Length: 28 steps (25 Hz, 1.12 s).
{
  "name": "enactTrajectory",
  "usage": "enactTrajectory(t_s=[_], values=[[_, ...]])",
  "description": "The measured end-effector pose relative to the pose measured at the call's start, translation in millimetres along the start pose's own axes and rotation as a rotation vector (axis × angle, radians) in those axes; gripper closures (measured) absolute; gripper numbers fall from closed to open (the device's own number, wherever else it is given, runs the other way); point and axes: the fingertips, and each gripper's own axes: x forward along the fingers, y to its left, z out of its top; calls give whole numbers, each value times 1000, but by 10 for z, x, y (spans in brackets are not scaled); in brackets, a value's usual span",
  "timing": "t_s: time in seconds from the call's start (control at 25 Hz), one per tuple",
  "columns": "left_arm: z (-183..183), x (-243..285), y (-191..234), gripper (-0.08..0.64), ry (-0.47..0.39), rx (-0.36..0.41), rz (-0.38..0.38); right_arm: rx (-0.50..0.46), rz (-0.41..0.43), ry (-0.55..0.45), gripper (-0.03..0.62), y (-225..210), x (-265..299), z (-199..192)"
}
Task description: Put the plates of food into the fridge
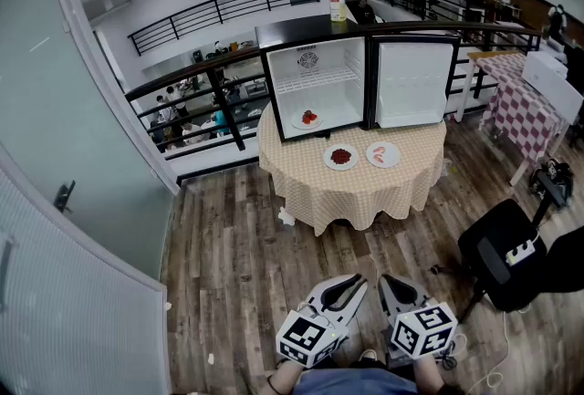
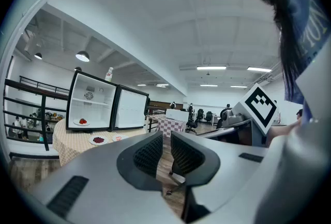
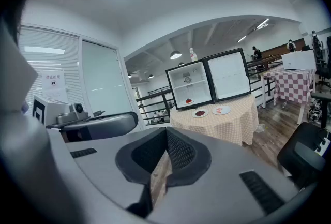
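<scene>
A small black fridge [image 1: 333, 78] stands on a round table [image 1: 365, 192] with a checked cloth, its door [image 1: 415, 81] swung open to the right. One plate with red food [image 1: 308, 119] lies on the fridge's floor. Two more plates rest on the table in front: one with dark red food [image 1: 340, 156], one with pink food [image 1: 382, 154]. Both grippers hover low and close to me, far from the table. My left gripper [image 1: 354, 285] has its pads nearly together with nothing between them. My right gripper [image 1: 387, 284] is shut and empty. The plates also show small in the right gripper view [image 3: 199, 113].
Wood floor lies between me and the table. A black office chair [image 1: 502, 256] stands at the right. A second table with a red checked cloth [image 1: 525, 106] is at the far right. A black railing [image 1: 210, 78] runs behind the fridge. A bottle [image 1: 338, 1] stands on the fridge.
</scene>
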Motion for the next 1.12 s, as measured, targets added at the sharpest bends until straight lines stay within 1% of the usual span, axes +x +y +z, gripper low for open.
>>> enactTrajectory(t_s=[0.44, 0.72, 0.96, 1.12], values=[[44, 146, -17, 514, -3, 10, 12, -12, -11, -27, 575, -155, -30, 107], [83, 358, -120, 514, -7, 14, 20, -27, 1, -25, 575, -361, -114, 143], [-4, 567, -220, 512, -19, -5, 55, -38, 15, -8, 575, -602, -240, 82], [-107, 602, -291, 514, -6, -40, 83, -27, 35, 14, 575, -677, -281, 42]])
